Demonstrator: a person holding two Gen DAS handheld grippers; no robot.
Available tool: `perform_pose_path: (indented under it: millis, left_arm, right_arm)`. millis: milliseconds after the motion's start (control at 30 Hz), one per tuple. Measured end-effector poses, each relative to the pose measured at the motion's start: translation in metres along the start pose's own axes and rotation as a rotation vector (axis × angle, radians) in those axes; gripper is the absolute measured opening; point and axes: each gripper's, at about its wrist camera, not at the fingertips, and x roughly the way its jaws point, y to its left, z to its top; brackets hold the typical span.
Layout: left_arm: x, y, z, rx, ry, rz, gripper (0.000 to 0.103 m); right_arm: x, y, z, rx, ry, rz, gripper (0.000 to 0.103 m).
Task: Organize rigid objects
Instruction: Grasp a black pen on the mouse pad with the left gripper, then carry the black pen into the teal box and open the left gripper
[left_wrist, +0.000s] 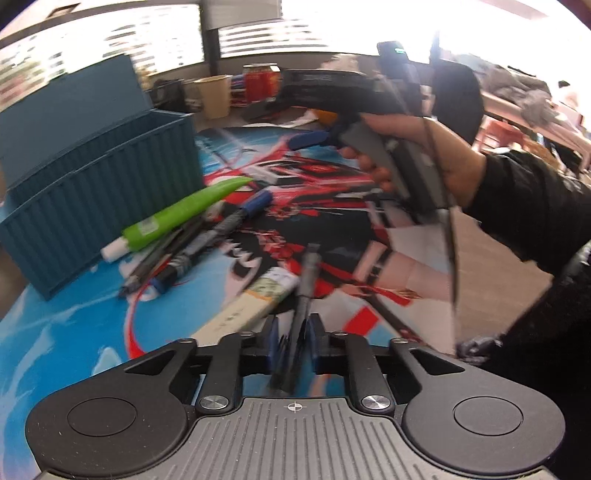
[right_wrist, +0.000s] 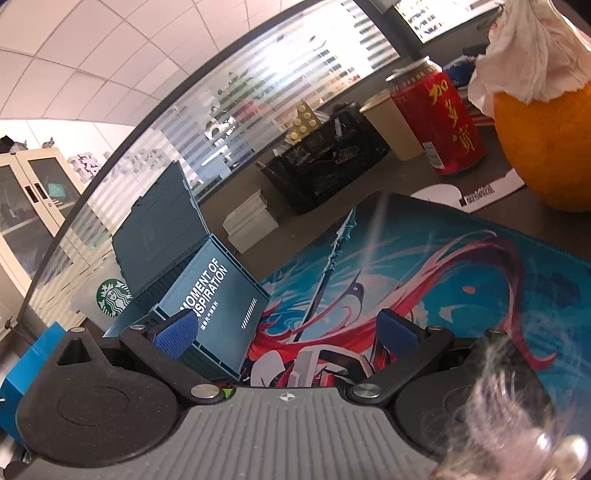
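While left tongs (left_wrist: 293, 338) clench a grey pen (left_wrist: 306, 291), right tongs (right_wrist: 286, 332) gape beside the lidded-open (contents unseen) teal box (right_wrist: 207, 295).

On the mat (left_wrist: 92, 332), pens (left_wrist: 207, 236) lie just right of the storage box (left_wrist: 92, 184), cup (left_wrist: 214, 94) behind.
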Motion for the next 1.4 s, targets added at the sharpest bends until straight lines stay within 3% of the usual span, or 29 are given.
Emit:
perform_pose_path:
  millis: [233, 433, 733, 1400]
  left_arm:
    - [-0.001, -0.010, 0.002, 0.047, 0.011, -0.013, 0.011]
    - [-0.006, -0.004, 0.009, 0.004, -0.014, 0.005, 0.011]
    - [-0.018, 0.011, 0.034, 0.052, -0.041, 0.059, 0.011]
    - [-0.040, 0.096, 0.118, 0.171, -0.085, 0.184, 0.011]
  right_arm:
    - [-0.003, -0.005, 0.000, 0.029, -0.021, 0.007, 0.103]
    - [-0.004, -0.005, 0.000, 0.031, -0.022, 0.009, 0.103]
    - [-0.004, -0.005, 0.001, 0.031, -0.021, 0.018, 0.103]
    - [-0.002, -0.006, 0.001, 0.032, -0.016, 0.044, 0.103]
